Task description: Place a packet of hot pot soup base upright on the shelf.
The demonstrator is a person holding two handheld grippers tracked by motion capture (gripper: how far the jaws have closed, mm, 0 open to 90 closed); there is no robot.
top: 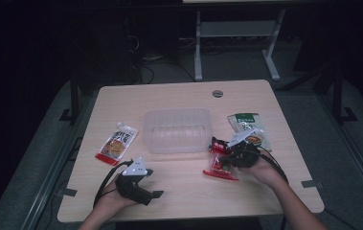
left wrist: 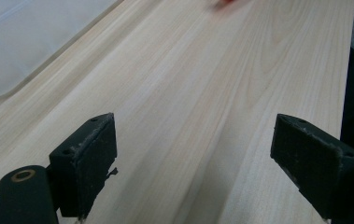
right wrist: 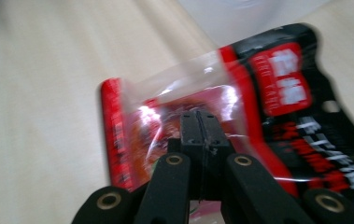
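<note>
Where closed fingers pinch it, red-and-black snack packet (right wrist: 258, 102), glossy, clear window.

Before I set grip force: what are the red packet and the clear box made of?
Red packet: thin glossy plastic film, judging by its glare, crinkles and clear window. Clear box: likely rigid, frosted translucent plastic; the table shows dimly through its ribbed walls.

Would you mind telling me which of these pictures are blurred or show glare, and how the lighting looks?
High view: dim, with a dark room around the pale wooden table, yet sharp. Left gripper view: the black fingers are crisp, while the translucent plastic container looks soft. Right gripper view: motion-smeared, with white glare on the crinkly red and black snack packet.
</note>
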